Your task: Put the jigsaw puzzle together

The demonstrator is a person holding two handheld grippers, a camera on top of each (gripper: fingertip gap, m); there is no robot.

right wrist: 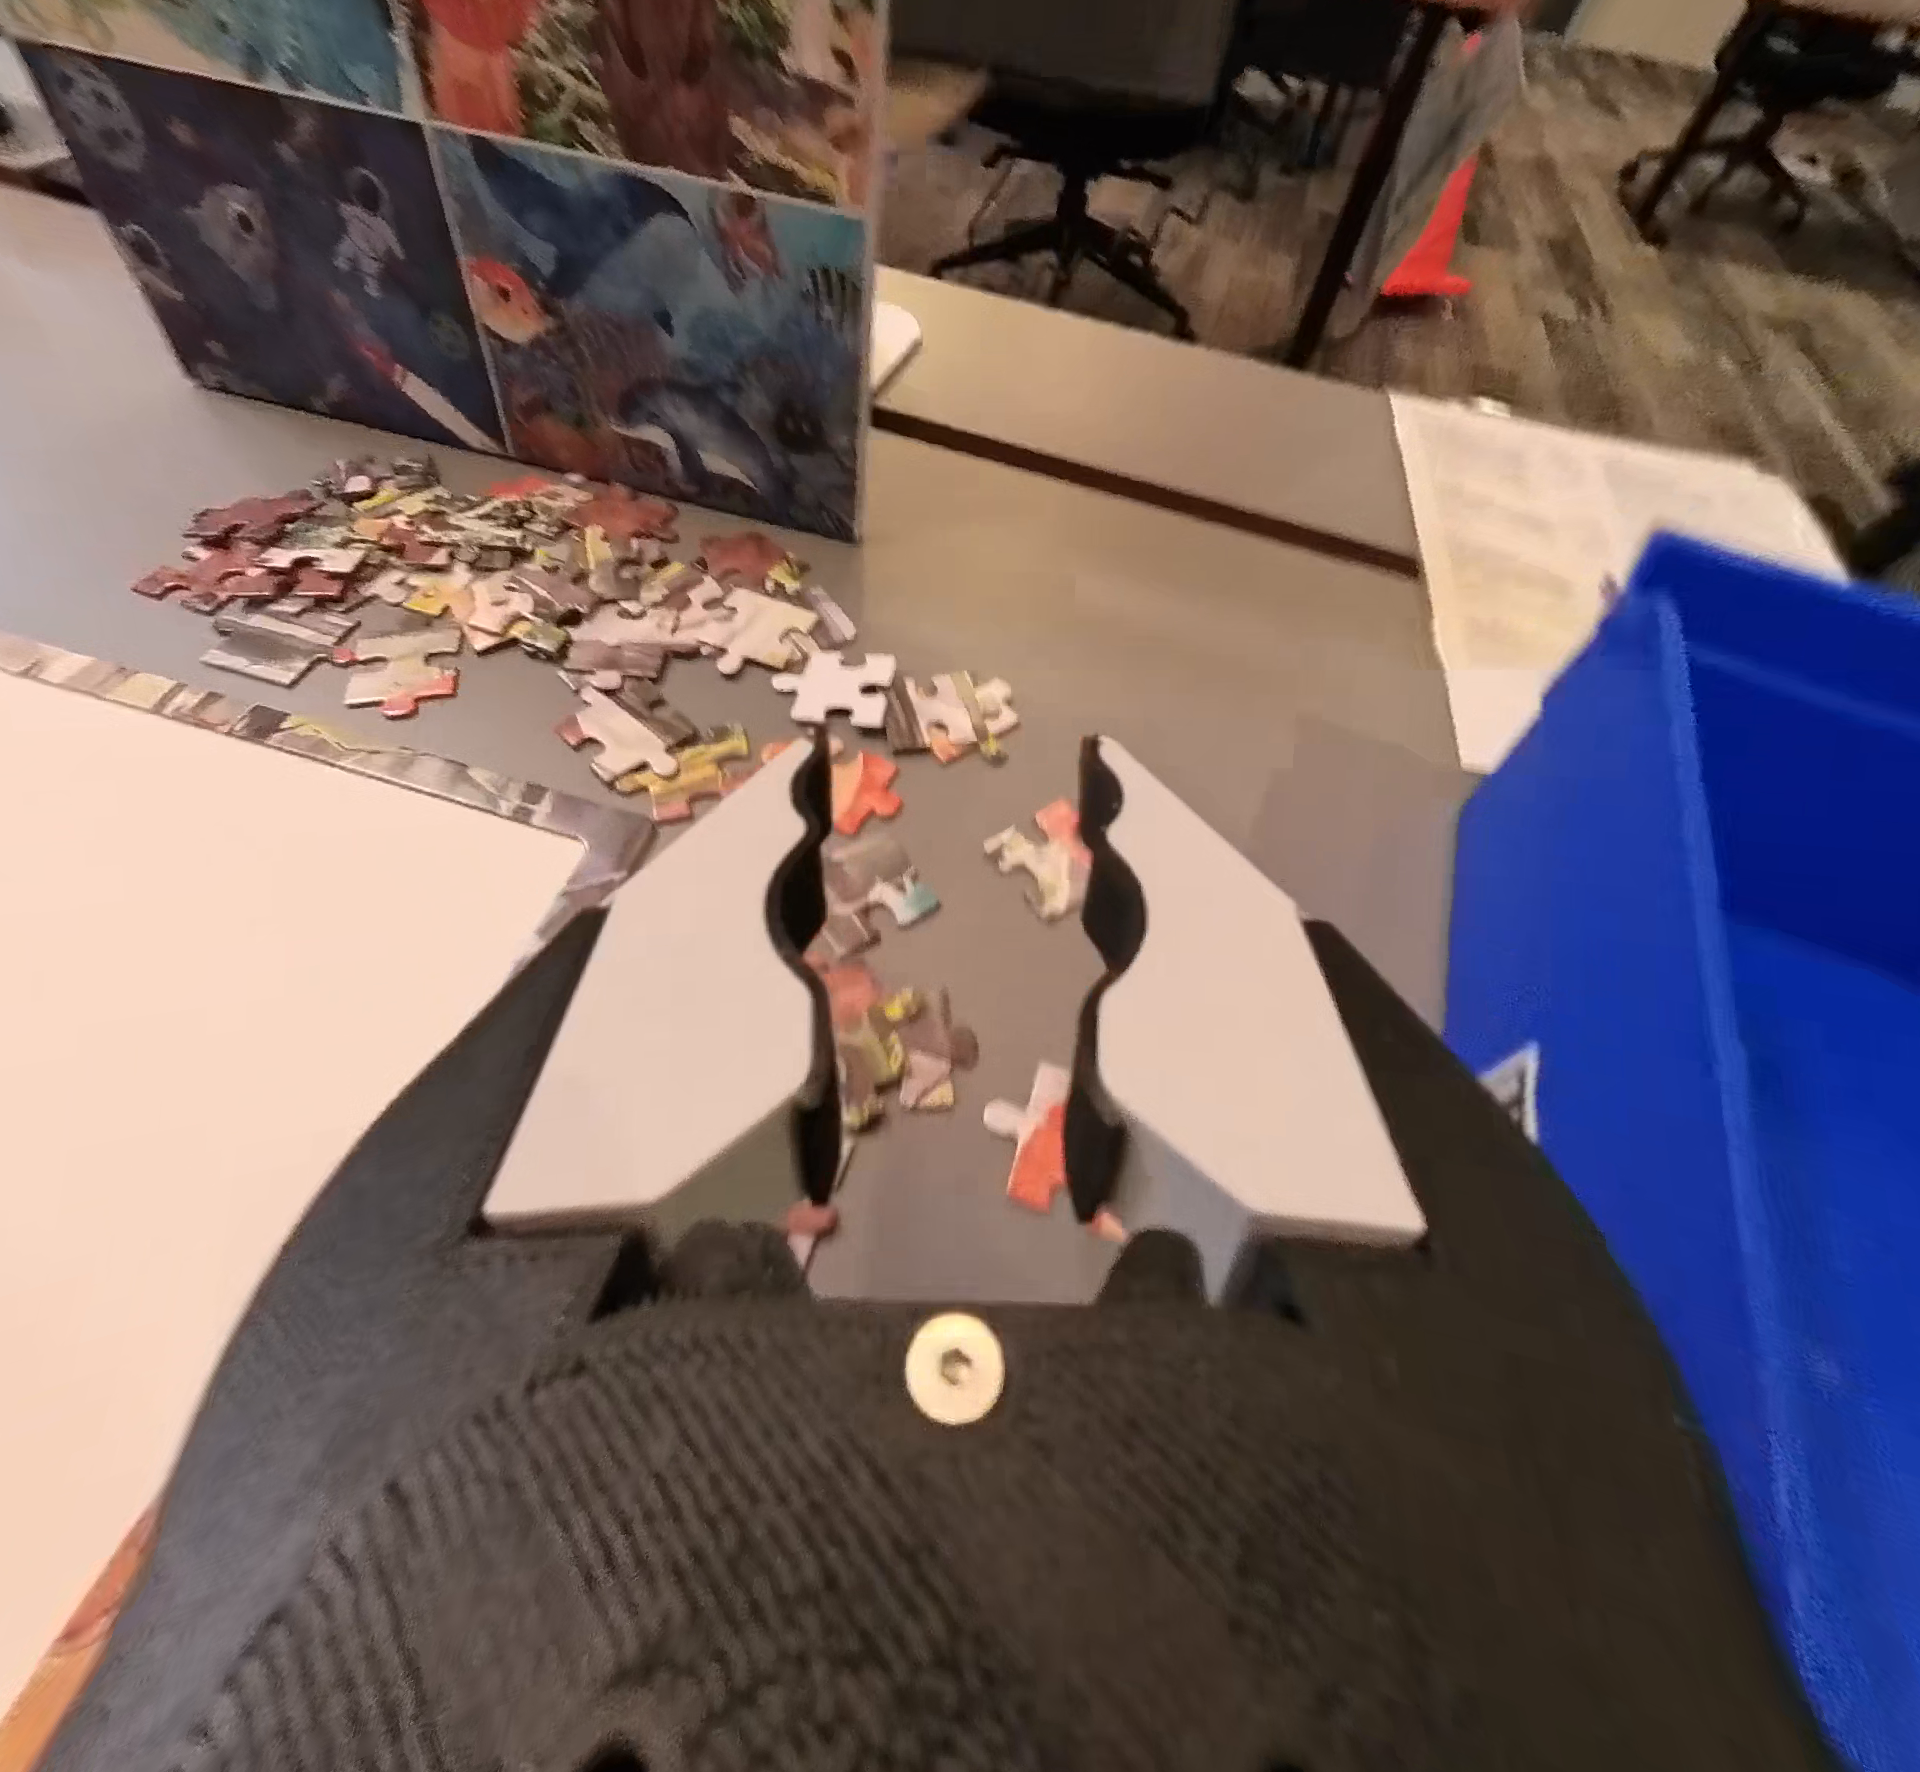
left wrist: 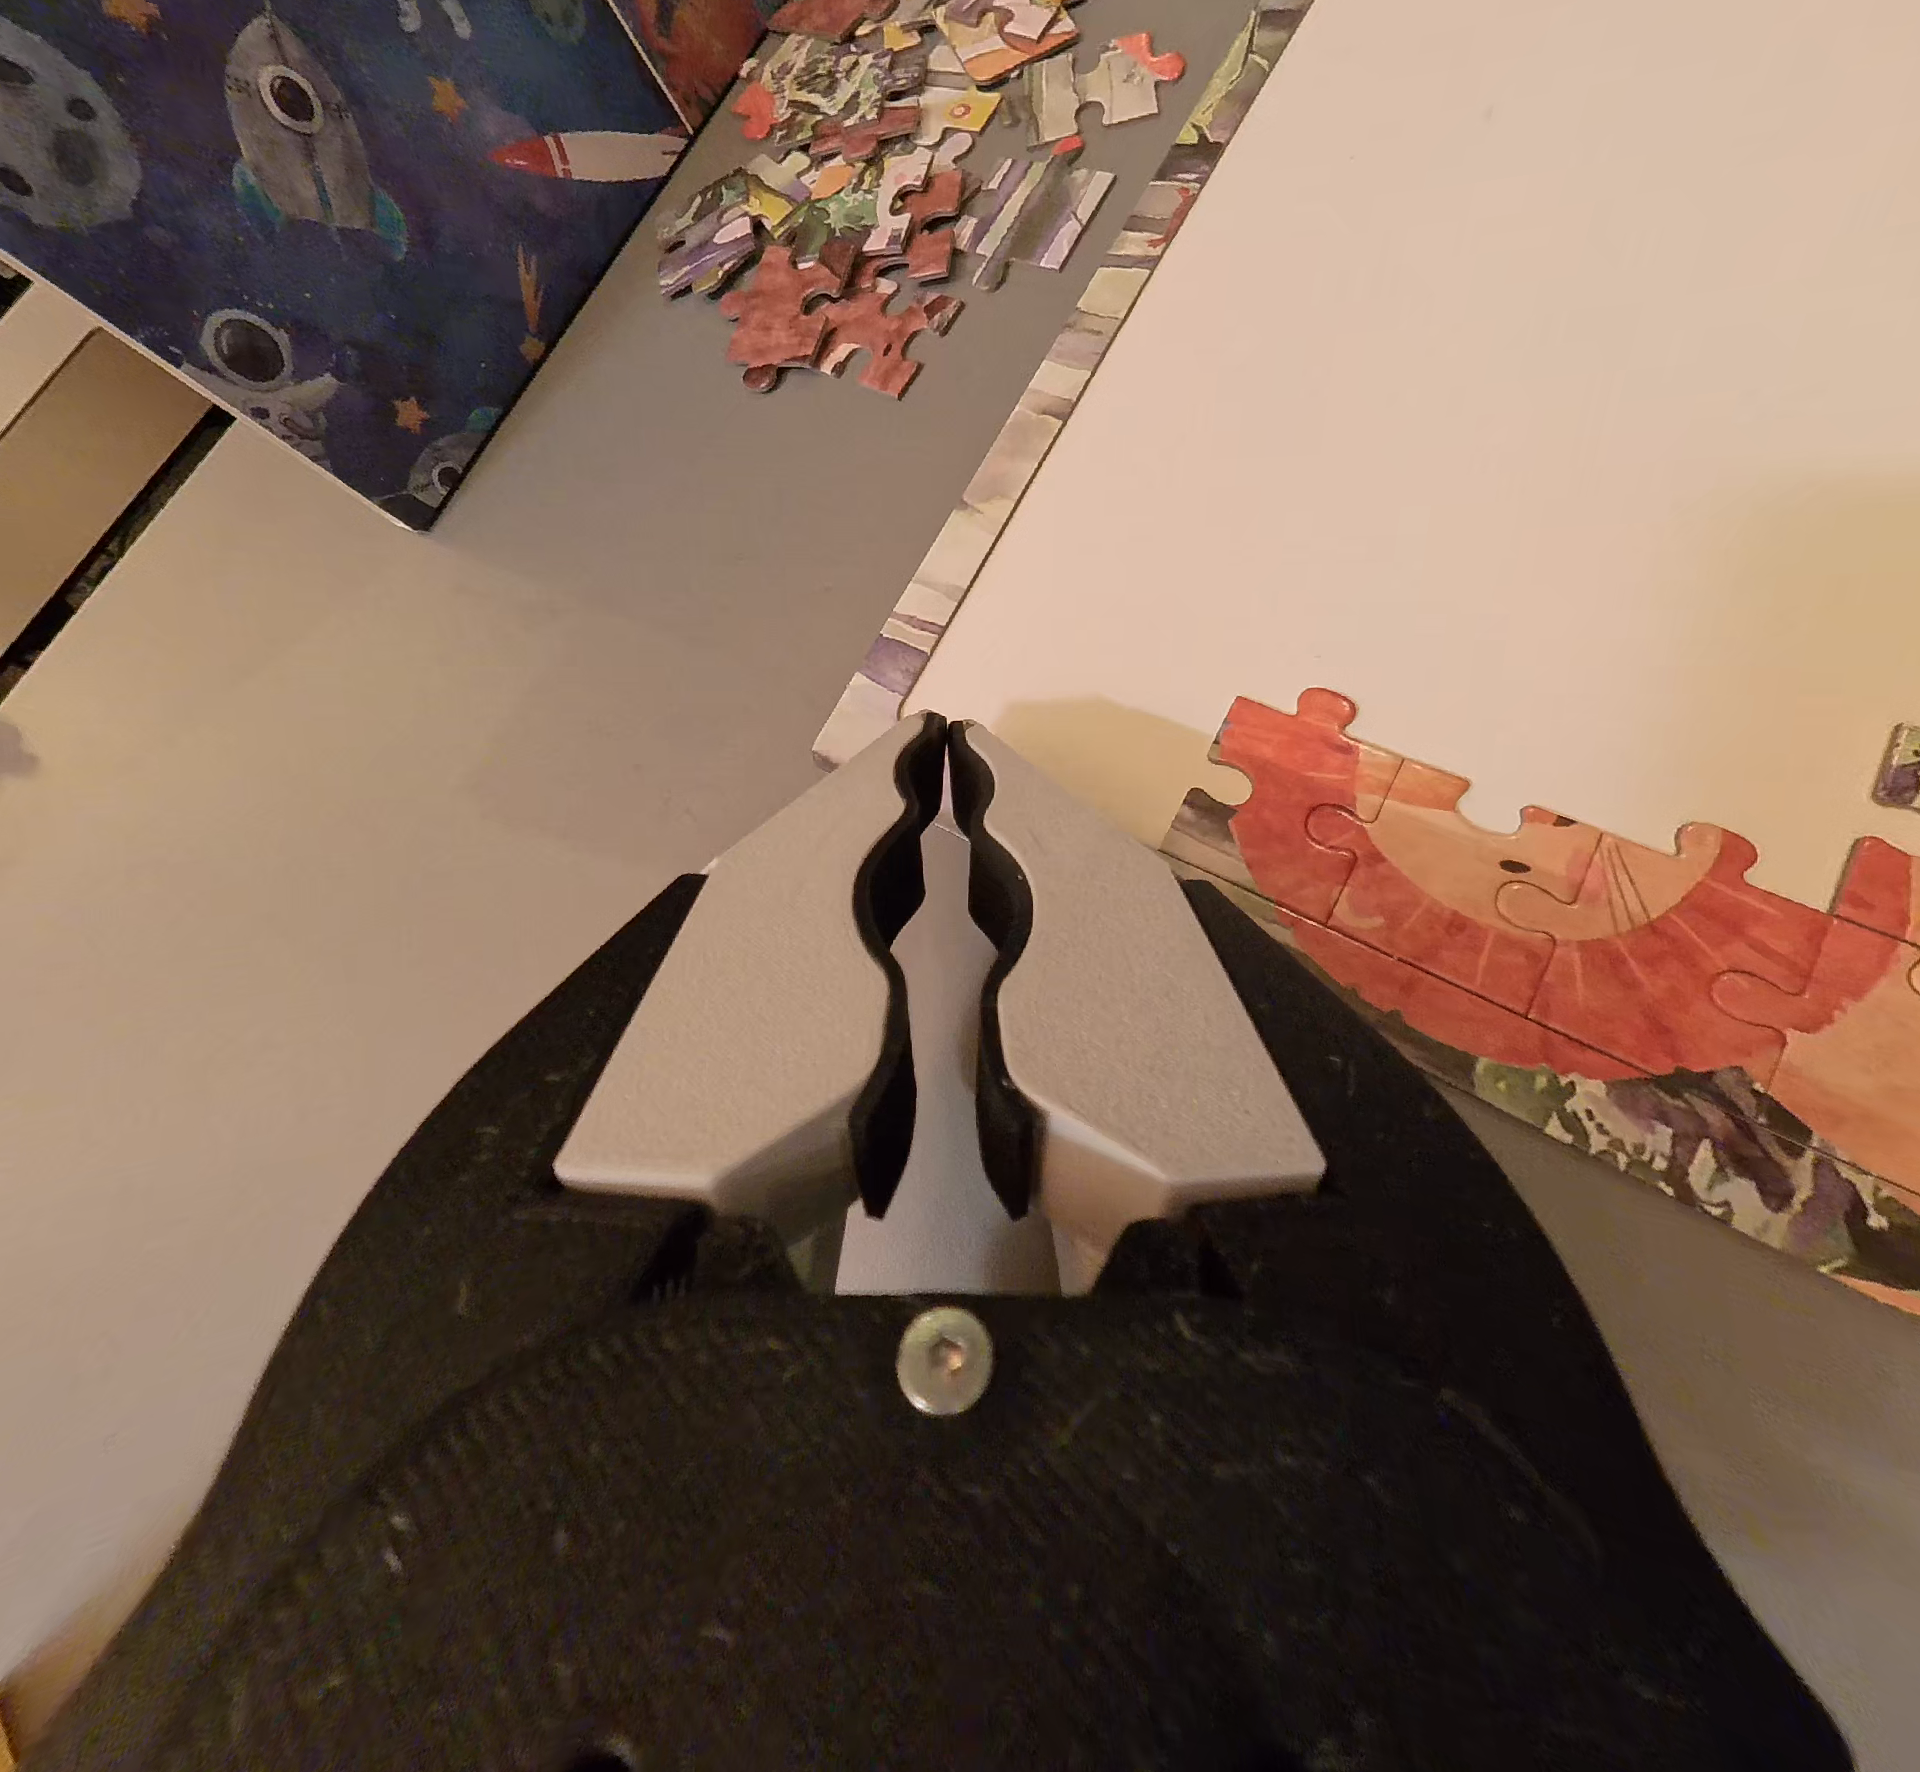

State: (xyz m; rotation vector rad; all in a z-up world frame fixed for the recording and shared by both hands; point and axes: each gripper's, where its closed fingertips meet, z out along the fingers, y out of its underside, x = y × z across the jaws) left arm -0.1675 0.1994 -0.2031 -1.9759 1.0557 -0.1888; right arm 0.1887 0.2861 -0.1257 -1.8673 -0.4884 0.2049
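A white puzzle board (left wrist: 1455,372) with a printed border lies on the grey table. A joined patch of orange lion pieces (left wrist: 1507,933) sits along its near edge. A heap of loose pieces (left wrist: 894,164) lies beyond the board's left border. My left gripper (left wrist: 948,723) is shut and empty, its tips at the board's near left corner. In the right wrist view the board (right wrist: 239,891) is at the left and the heap (right wrist: 499,579) is behind it. My right gripper (right wrist: 956,751) is open and empty above a few scattered pieces (right wrist: 883,891) on the table.
A picture box (left wrist: 260,143) stands at the back left; in the right wrist view it (right wrist: 499,299) stands behind the heap. A blue bin (right wrist: 1714,943) stands close at the right. A printed sheet (right wrist: 1538,538) lies behind the bin. Office chairs and desks stand beyond the table. One gripper's finger ends stand about 40 cm off the other's.
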